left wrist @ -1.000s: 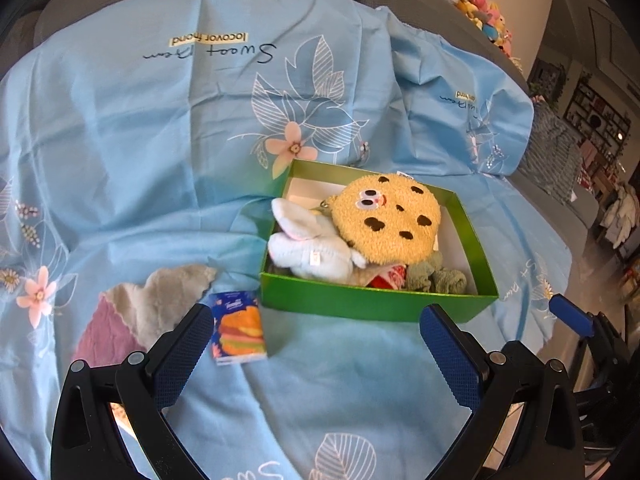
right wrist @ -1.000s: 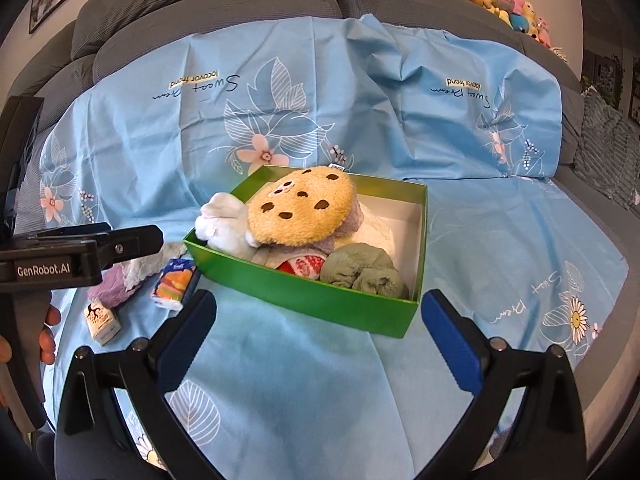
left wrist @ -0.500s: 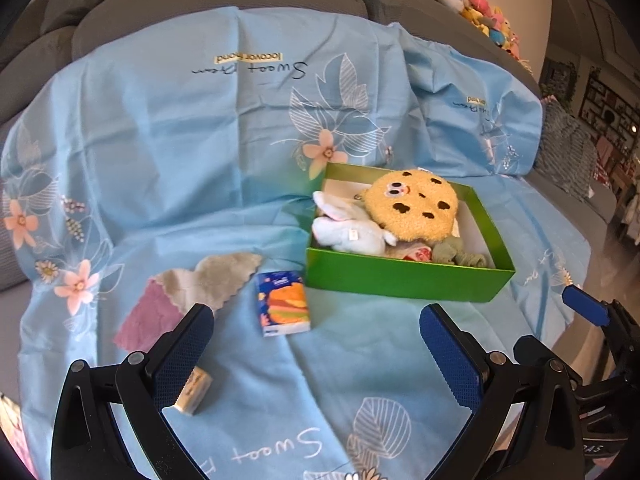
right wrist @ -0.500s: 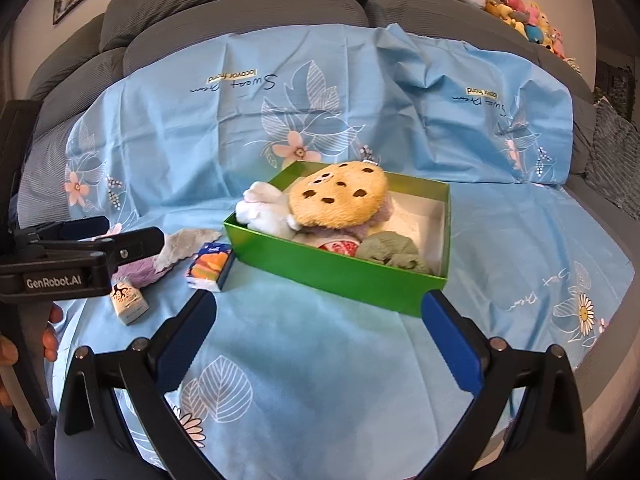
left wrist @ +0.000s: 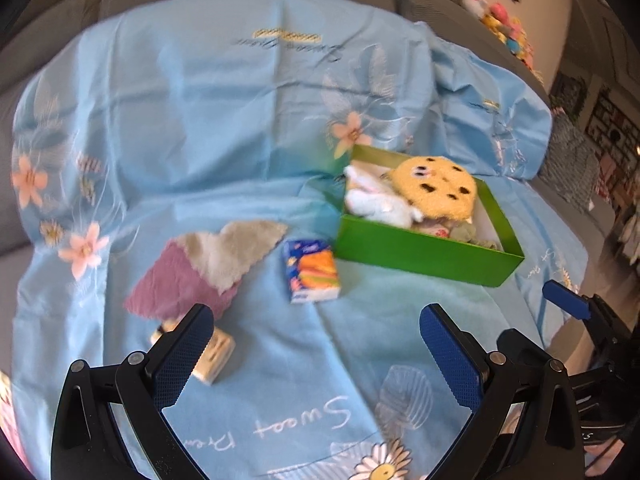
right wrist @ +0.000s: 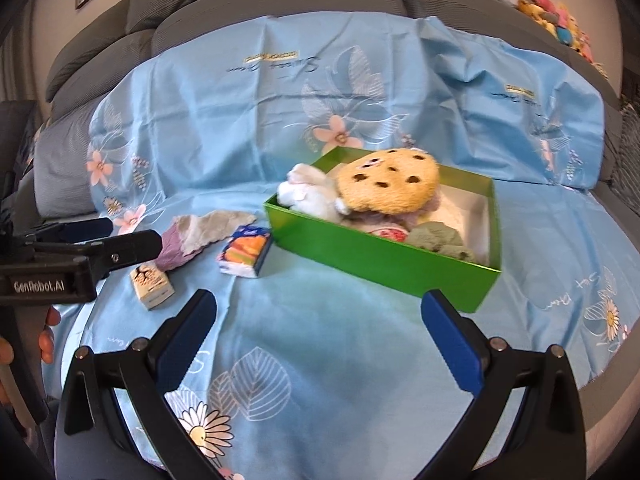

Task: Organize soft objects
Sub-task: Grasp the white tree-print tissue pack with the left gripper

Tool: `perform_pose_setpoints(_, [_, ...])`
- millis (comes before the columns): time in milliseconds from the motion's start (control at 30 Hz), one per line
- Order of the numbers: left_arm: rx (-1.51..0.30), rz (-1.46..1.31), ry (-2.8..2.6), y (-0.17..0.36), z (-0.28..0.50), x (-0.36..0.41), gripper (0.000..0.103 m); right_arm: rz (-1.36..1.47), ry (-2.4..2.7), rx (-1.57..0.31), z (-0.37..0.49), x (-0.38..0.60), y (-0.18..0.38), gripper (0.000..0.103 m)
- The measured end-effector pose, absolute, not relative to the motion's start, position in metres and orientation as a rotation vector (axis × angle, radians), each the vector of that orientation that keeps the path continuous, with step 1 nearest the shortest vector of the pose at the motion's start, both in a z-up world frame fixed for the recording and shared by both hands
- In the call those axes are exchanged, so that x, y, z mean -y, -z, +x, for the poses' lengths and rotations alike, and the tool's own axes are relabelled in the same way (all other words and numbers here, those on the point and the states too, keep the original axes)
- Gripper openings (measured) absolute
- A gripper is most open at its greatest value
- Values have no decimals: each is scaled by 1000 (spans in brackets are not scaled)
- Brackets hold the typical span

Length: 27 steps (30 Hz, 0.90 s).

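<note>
A green box (left wrist: 416, 246) (right wrist: 372, 258) on the blue sheet holds a cookie plush (left wrist: 434, 190) (right wrist: 386, 186), a white plush (left wrist: 374, 200) (right wrist: 310, 194) and a green cloth (right wrist: 438, 238). Left of the box lie a tissue pack (left wrist: 312, 272) (right wrist: 244, 256), a grey and purple cloth (left wrist: 204, 264) (right wrist: 192, 236) and a small cream packet (left wrist: 214, 354) (right wrist: 152, 284). My left gripper (left wrist: 316, 356) is open above the sheet, short of the tissue pack. My right gripper (right wrist: 320, 340) is open, well back from the box. Neither holds anything.
The blue floral sheet (right wrist: 320, 360) covers a grey sofa (right wrist: 260, 4). Soft toys (right wrist: 552, 12) line the sofa back at the right. The left gripper's body (right wrist: 60, 260) and a hand (right wrist: 44, 332) show at the left of the right wrist view.
Both grippers have drawn back from the box, so more of the sheet shows. The small cream packet has come into the left wrist view. Nothing on the sheet has moved.
</note>
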State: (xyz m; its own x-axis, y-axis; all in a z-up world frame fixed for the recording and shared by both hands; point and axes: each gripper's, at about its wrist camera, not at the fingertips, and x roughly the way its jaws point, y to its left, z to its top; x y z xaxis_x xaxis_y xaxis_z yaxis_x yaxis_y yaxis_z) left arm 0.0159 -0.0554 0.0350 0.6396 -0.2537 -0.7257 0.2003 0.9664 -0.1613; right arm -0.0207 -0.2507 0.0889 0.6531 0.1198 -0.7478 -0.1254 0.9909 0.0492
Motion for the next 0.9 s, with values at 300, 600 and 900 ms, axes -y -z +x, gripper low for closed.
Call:
perform_pose_setpoints(300, [-949, -255, 180, 13, 11, -31, 102, -49, -322, -892, -21, 203, -62, 102])
perform_pose_setpoints(600, [-989, -295, 169, 49, 10, -67, 102, -77, -573, -974, -15, 131, -22, 102])
perform_pose_setpoints(900, [-985, -309, 284, 70, 39, -73, 102, -102, -688, -1026, 17, 66, 15, 98])
